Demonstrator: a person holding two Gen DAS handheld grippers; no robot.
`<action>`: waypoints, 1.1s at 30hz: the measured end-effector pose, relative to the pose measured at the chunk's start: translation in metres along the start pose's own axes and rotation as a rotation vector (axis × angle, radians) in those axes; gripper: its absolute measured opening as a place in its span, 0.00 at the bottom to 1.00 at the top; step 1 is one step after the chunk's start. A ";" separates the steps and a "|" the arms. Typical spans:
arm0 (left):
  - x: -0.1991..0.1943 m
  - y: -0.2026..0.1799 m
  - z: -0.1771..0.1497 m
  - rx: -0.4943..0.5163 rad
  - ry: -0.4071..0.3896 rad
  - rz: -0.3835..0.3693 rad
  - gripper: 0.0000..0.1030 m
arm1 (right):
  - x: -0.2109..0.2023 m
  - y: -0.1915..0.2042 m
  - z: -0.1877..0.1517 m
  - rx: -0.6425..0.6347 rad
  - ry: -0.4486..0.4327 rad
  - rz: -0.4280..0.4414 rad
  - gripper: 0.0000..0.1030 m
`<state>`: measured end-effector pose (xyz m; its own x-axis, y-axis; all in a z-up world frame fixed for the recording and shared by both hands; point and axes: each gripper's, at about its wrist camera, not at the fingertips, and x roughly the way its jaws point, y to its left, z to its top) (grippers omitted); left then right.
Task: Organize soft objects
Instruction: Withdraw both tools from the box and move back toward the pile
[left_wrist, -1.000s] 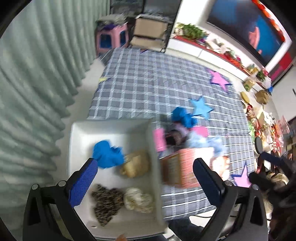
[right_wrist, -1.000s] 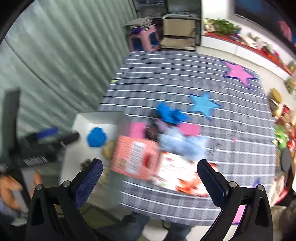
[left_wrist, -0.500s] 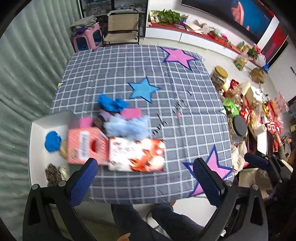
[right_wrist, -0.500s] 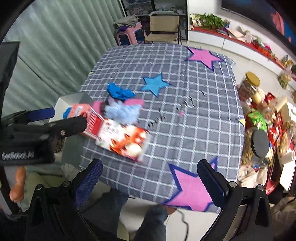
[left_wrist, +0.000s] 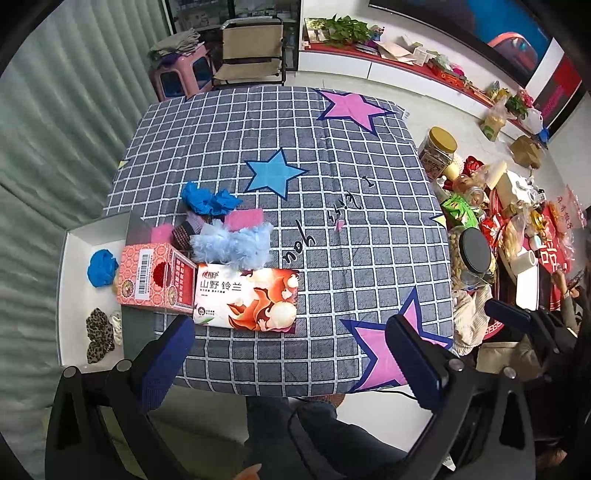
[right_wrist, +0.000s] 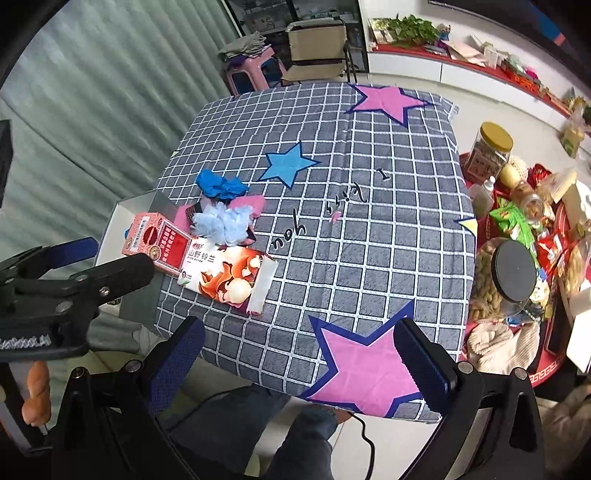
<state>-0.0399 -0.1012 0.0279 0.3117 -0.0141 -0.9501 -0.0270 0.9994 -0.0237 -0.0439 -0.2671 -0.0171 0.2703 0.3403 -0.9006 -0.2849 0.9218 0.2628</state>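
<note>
A white tray (left_wrist: 74, 306) off the table's left edge holds a blue soft ball (left_wrist: 102, 266), a leopard scrunchie (left_wrist: 99, 334) and a pale scrunchie (left_wrist: 116, 325). On the checked cloth beside it lie a crumpled blue piece (left_wrist: 208, 199) (right_wrist: 219, 184), a light blue fluffy item (left_wrist: 232, 245) (right_wrist: 221, 221), a pink sponge (left_wrist: 243, 218) and a dark striped piece (left_wrist: 184, 230). A red box (left_wrist: 155, 275) and a tissue pack (left_wrist: 247, 297) (right_wrist: 225, 277) lie in front of them. My left gripper (left_wrist: 291, 354) and right gripper (right_wrist: 299, 362) hover open and empty, high above the table's near edge.
A cluttered side table with jars (left_wrist: 472, 258) and snack packets stands to the right. A folding chair (left_wrist: 251, 55) and a pink stool (left_wrist: 181, 72) stand beyond the far edge. A curtain hangs on the left. A person's legs (right_wrist: 306, 435) are below the near edge.
Both grippers have drawn back and risen from the tray and the pile. The left one swung right, from over the tray to the table's near edge. Both stayed open and empty.
</note>
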 end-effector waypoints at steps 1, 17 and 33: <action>0.000 0.000 0.000 -0.002 -0.001 0.003 1.00 | 0.001 -0.002 -0.001 0.005 0.005 0.004 1.00; -0.002 0.000 -0.004 -0.040 0.010 0.031 1.00 | 0.005 -0.012 -0.002 0.024 0.015 0.030 1.00; 0.016 0.023 0.023 -0.045 -0.011 0.054 1.00 | 0.021 -0.058 -0.013 0.241 0.051 0.016 1.00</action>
<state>-0.0134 -0.0776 0.0196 0.3193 0.0408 -0.9468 -0.0870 0.9961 0.0136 -0.0337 -0.3155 -0.0555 0.2192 0.3514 -0.9102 -0.0591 0.9360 0.3471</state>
